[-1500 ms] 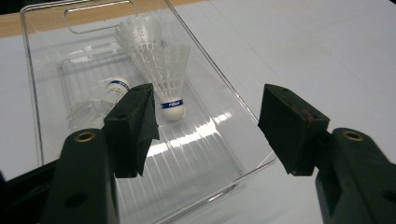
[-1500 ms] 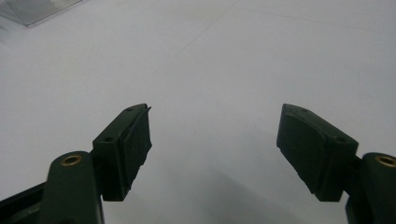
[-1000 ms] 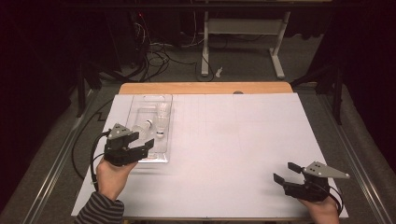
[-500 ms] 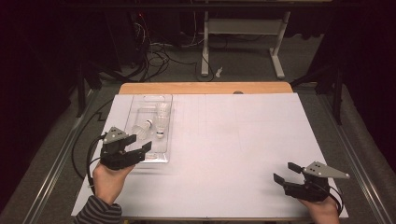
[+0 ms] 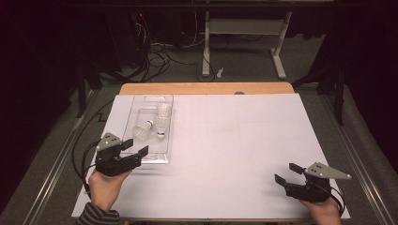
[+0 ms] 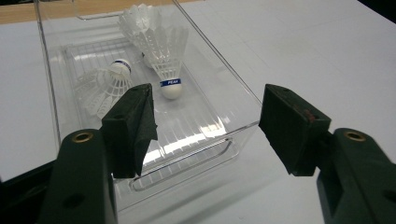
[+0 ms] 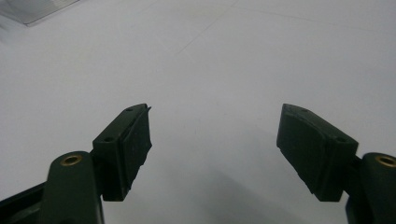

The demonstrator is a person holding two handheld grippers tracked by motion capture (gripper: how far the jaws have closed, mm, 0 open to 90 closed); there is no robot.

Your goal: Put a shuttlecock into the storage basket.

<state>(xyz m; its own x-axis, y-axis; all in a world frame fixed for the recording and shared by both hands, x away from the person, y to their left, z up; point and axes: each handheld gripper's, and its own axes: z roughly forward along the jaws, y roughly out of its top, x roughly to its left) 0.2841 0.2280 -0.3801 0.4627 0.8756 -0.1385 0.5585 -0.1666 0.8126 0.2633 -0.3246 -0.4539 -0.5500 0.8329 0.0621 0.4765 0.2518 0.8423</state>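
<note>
Left gripper view: we see our left gripper [image 6: 208, 123] released, jaws spread wide, empty. Just ahead sits the clear tray [image 6: 243, 100], its near wall between the jaws. Farther ahead, inside it, lie the shuttlecocks [image 6: 166, 46]. Our right gripper [image 5: 288, 173] rests released, well apart from the tray.
</note>
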